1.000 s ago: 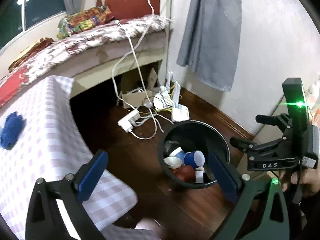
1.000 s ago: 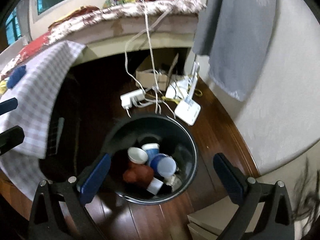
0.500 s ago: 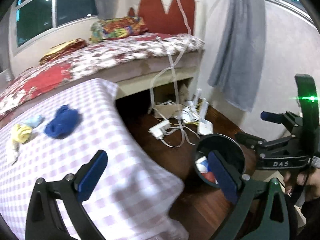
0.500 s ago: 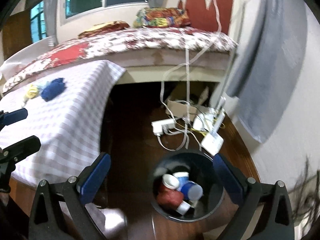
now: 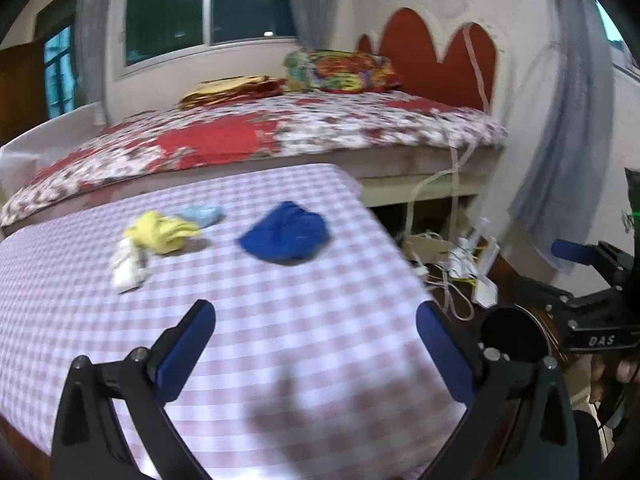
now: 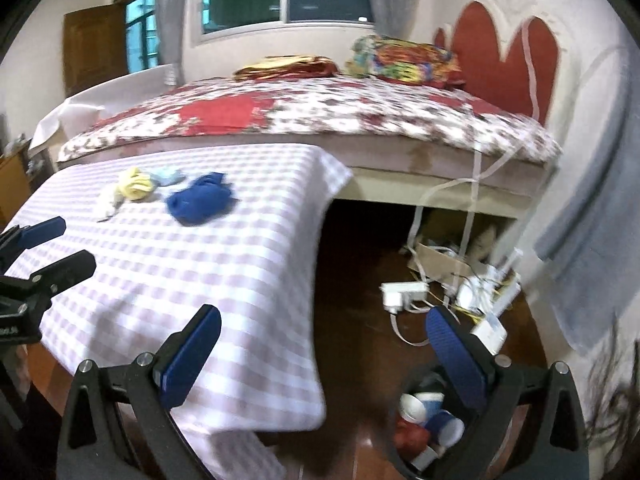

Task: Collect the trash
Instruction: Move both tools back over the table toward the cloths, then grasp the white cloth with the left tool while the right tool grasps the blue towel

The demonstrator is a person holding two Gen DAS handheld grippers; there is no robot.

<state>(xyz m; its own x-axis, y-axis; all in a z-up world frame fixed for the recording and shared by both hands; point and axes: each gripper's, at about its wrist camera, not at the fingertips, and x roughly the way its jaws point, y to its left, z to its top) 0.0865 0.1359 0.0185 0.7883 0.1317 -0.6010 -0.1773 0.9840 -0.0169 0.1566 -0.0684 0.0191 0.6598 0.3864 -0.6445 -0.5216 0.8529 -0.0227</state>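
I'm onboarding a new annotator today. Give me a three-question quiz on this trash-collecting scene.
1. True or false: the left gripper holds something.
2. Which crumpled item lies nearest the checked tablecloth's bed-side corner? A) dark blue wad B) yellow wad C) white wad
3. Fill in: paper cups lie inside the black round ___.

Key: 1 false; 2 A; 3 bin.
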